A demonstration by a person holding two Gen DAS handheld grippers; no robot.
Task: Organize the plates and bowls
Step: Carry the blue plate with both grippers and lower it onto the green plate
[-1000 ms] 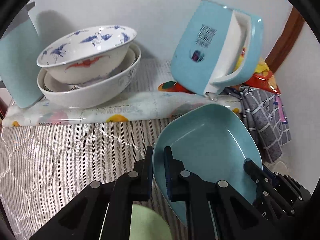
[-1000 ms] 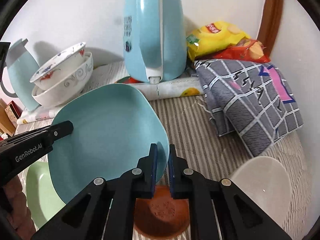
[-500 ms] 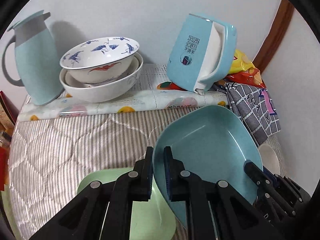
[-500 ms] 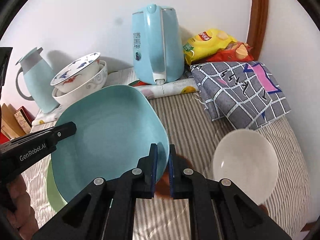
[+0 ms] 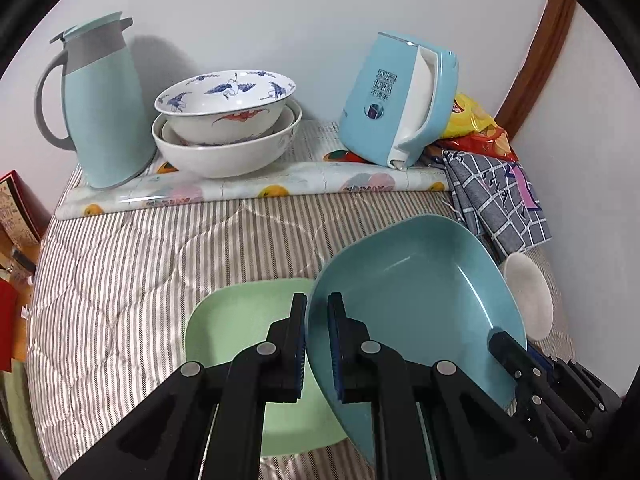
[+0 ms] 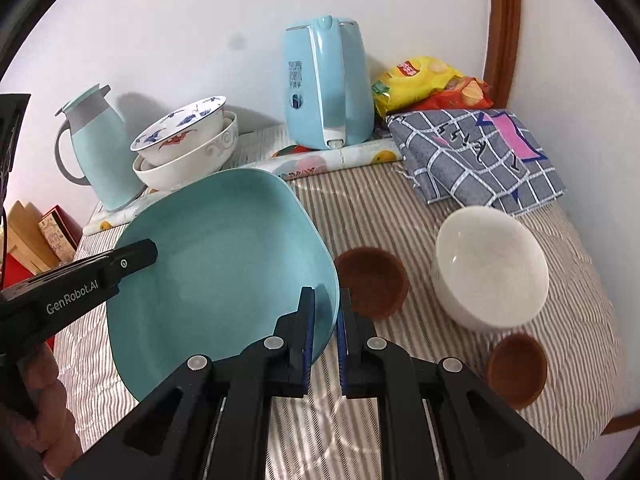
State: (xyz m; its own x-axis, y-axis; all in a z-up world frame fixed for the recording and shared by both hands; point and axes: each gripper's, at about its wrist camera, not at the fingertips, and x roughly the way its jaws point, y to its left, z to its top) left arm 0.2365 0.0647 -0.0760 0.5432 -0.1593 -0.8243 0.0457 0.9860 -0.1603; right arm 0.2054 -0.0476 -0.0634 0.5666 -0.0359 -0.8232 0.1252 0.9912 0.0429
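Note:
A light blue plate (image 5: 416,292) is held up off the striped table between both grippers. My left gripper (image 5: 317,336) is shut on its left rim. My right gripper (image 6: 324,328) is shut on its right rim; the plate also shows in the right wrist view (image 6: 216,256). A pale green plate (image 5: 236,328) lies on the table under the blue plate's left side. A white bowl (image 6: 490,266) and two small brown bowls (image 6: 370,282) (image 6: 516,368) sit on the table to the right. Stacked white patterned bowls (image 5: 226,128) stand at the back.
A pale blue jug (image 5: 100,104) stands at the back left and a blue kettle (image 5: 400,100) at the back right, both on a rolled floral mat (image 5: 256,190). A checked cloth (image 6: 476,160) and snack bags (image 6: 428,84) lie at the far right by the wall.
Both grippers have drawn back and up with the blue plate. More of the table shows now: the green plate, the white bowl and the brown bowls.

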